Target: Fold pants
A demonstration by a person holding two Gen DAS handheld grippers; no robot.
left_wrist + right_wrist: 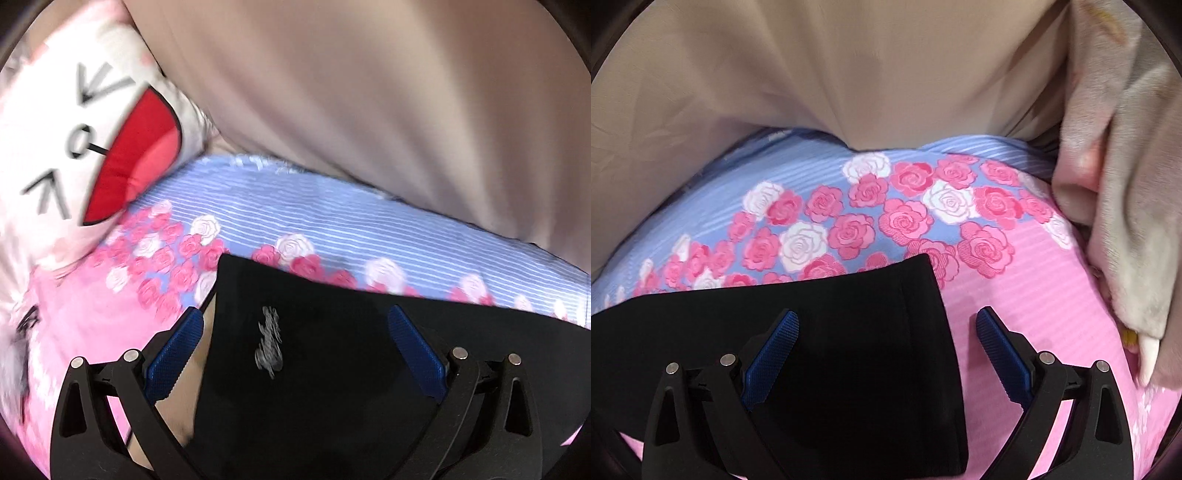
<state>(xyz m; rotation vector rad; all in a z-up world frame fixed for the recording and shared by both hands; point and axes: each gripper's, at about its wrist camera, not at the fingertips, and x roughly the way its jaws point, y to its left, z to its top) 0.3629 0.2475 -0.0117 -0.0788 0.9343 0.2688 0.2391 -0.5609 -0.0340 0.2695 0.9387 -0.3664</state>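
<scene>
The black pants lie flat on a bed sheet printed with blue stripes and pink roses. A small grey script logo shows on the cloth. My left gripper is open, its blue-padded jaws apart over the left corner of the pants, holding nothing. In the right wrist view the pants show their right corner. My right gripper is open, straddling the right edge of the pants, empty.
A white pillow with a cartoon face and red mouth lies at the left. A beige curtain hangs behind the bed. A grey and pink plush blanket is bunched at the right.
</scene>
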